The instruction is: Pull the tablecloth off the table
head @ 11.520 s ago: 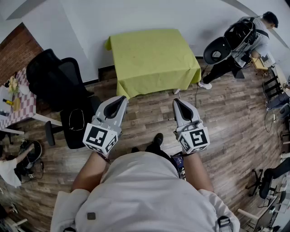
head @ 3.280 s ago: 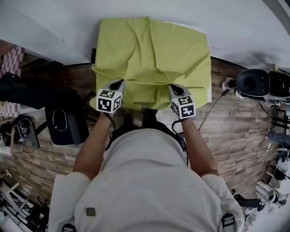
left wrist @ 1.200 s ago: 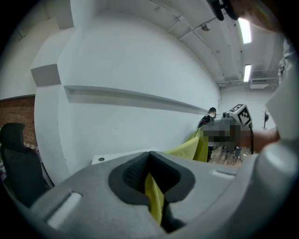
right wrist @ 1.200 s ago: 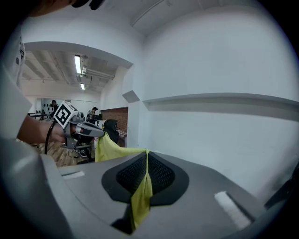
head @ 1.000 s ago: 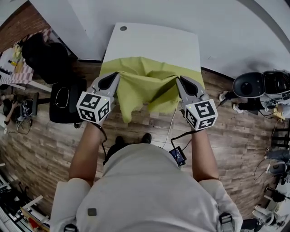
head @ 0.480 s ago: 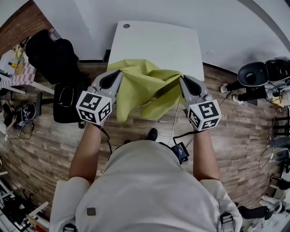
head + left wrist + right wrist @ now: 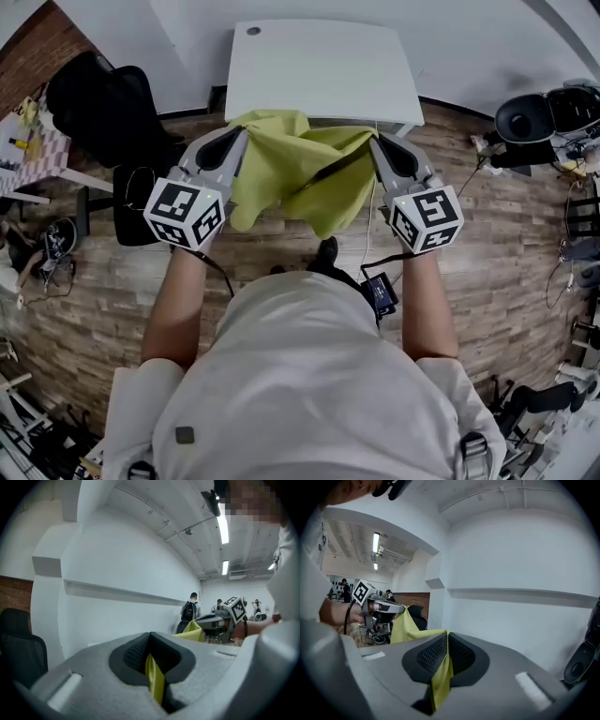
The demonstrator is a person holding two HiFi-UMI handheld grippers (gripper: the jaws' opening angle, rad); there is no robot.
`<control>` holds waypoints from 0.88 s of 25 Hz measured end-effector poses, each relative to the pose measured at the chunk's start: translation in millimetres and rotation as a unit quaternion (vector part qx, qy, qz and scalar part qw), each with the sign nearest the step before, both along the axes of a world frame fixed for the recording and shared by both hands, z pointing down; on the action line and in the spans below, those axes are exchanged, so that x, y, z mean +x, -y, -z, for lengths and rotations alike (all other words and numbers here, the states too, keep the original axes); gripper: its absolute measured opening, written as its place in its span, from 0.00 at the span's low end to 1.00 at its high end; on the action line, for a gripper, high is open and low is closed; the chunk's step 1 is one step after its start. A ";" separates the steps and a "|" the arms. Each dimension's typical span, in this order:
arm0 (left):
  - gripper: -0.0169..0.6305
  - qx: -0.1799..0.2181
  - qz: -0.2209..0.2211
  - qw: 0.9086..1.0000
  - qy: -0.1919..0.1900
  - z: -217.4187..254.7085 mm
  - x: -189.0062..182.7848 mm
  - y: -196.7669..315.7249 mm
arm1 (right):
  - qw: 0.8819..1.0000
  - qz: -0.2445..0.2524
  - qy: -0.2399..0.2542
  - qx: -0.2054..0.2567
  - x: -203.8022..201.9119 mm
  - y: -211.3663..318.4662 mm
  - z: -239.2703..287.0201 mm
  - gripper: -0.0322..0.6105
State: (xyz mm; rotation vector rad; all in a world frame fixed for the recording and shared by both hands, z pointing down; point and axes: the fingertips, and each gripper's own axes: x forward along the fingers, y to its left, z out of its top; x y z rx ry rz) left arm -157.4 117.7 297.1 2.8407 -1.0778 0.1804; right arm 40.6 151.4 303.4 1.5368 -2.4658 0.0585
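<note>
The yellow-green tablecloth (image 7: 300,173) hangs bunched in the air between my two grippers, in front of the bare white table (image 7: 323,70) and clear of its top. My left gripper (image 7: 236,141) is shut on the cloth's left edge, and a yellow strip (image 7: 154,681) shows pinched between its dark pads. On the right edge my right gripper (image 7: 379,147) is shut as well, with a fold of the cloth (image 7: 441,677) caught between its pads. Each gripper view shows the other gripper (image 7: 225,620) (image 7: 375,604) with cloth trailing from it.
A black office chair (image 7: 103,103) stands left of the table, with a bag (image 7: 136,202) on the wood floor beside it. A cable and a small device (image 7: 380,291) lie by my feet. Dark equipment (image 7: 544,112) sits at the right, and people stand in the distance (image 7: 190,613).
The cloth has come fully off the table's front edge, which it still draped a second ago. Both grippers have drawn back from the table with it, still shut on it.
</note>
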 end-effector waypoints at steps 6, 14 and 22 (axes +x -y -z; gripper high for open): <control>0.04 0.002 -0.016 1.000 -0.004 1.8 -19.7 -29.5 | 1.000 -0.009 -0.003 0.003 -23.6 -30.4 0.8 0.08; 0.04 0.004 -0.022 1.000 -0.009 -1.7 -31.8 -58.7 | 1.000 -0.016 0.000 0.007 -34.9 -59.0 -2.0 0.08; 0.04 0.011 -0.015 1.000 -0.017 -0.9 -37.2 -72.0 | 1.000 -0.013 -0.001 0.024 -44.9 -72.1 -0.8 0.08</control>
